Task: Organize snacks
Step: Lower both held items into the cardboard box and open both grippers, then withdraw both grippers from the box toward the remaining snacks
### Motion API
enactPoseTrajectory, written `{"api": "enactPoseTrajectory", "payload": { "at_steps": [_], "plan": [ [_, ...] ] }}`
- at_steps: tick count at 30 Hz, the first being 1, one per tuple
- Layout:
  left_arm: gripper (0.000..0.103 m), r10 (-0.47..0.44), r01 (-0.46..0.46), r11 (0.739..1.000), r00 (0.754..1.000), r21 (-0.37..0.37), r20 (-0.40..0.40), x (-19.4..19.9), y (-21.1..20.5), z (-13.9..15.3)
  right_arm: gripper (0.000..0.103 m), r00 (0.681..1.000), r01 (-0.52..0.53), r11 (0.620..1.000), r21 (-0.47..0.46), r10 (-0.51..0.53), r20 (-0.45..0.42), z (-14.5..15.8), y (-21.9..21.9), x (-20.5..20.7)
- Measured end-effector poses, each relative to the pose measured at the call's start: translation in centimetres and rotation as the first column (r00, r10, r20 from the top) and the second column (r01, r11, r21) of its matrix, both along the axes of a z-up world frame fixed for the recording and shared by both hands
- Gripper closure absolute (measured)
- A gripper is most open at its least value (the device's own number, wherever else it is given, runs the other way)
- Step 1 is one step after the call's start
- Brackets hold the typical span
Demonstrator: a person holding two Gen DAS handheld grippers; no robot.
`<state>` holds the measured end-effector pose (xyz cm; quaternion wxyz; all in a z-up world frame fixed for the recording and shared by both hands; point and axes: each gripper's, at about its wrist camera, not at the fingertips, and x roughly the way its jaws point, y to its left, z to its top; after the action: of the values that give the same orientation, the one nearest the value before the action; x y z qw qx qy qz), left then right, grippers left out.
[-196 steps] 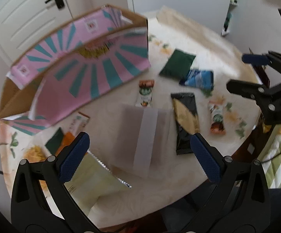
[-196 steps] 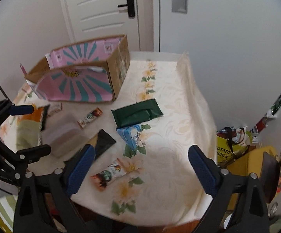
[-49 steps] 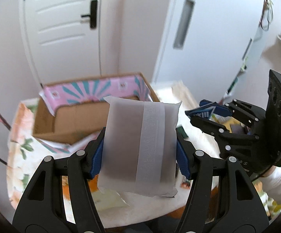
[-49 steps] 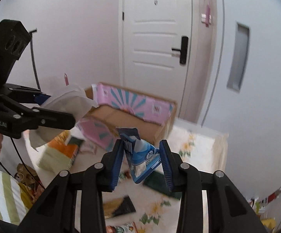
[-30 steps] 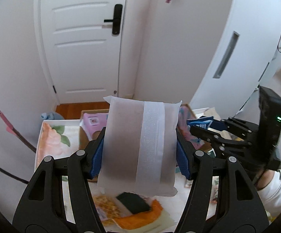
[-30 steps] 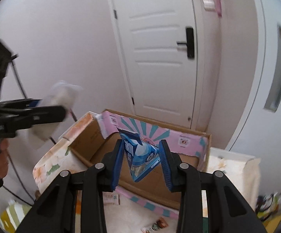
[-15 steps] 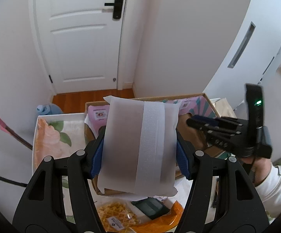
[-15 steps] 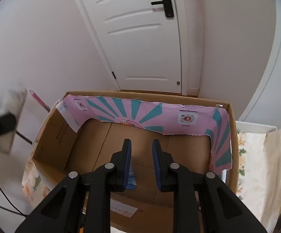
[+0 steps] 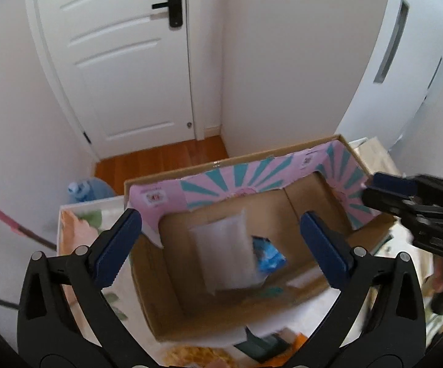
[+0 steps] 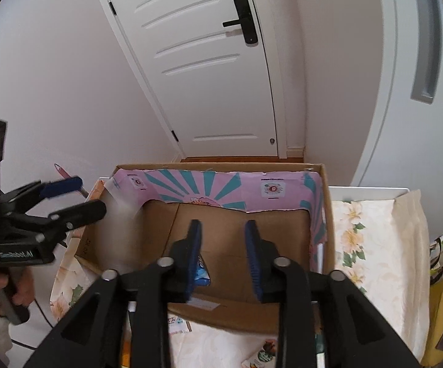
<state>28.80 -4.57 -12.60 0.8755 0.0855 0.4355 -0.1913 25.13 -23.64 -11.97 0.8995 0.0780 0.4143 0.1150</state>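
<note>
both hand-held grippers, left (image 9: 221,242) and right (image 10: 223,253), gape above the box (image 9: 172,291), white packet (image 9: 224,257) lying inside below.

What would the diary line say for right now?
step: drop snacks in box | left tongs: open | right tongs: open | white packet and blue packet: in cardboard box

Tabletop (image 10: 374,245): covered by a cream floral cloth.
Cardboard box (image 10: 325,214): open, standing on it, at 12 o'clock.
Snack packets (image 9: 197,354): lying at 6 o'clock, just beside the box's near wall.
Small packet (image 10: 264,357): near the tabletop's front edge.
</note>
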Motion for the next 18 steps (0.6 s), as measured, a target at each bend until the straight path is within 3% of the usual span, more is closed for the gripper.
{"api": "enactPoseTrajectory", "payload": {
  "at_steps": [2,8,18],
  "plan": [
    [0.000,-0.003,0.003,1.000,1.000,0.018,-0.015,0.4,-0.4,-0.4,0.059,1.000,0.008,1.000,0.007,-0.008,0.009,0.5,-0.6,-0.7],
    [0.000,0.021,-0.021,1.000,1.000,-0.005,0.004,-1.8,0.4,1.1,0.059,0.999,0.022,1.000,0.006,-0.022,0.036,1.8,-1.5,-2.8],
    [0.000,0.129,-0.124,0.991,0.988,-0.059,0.087,-9.5,2.5,6.1,0.059,0.991,-0.026,0.999,-0.034,0.030,0.131,5.9,-1.9,-7.7]
  ]
}}
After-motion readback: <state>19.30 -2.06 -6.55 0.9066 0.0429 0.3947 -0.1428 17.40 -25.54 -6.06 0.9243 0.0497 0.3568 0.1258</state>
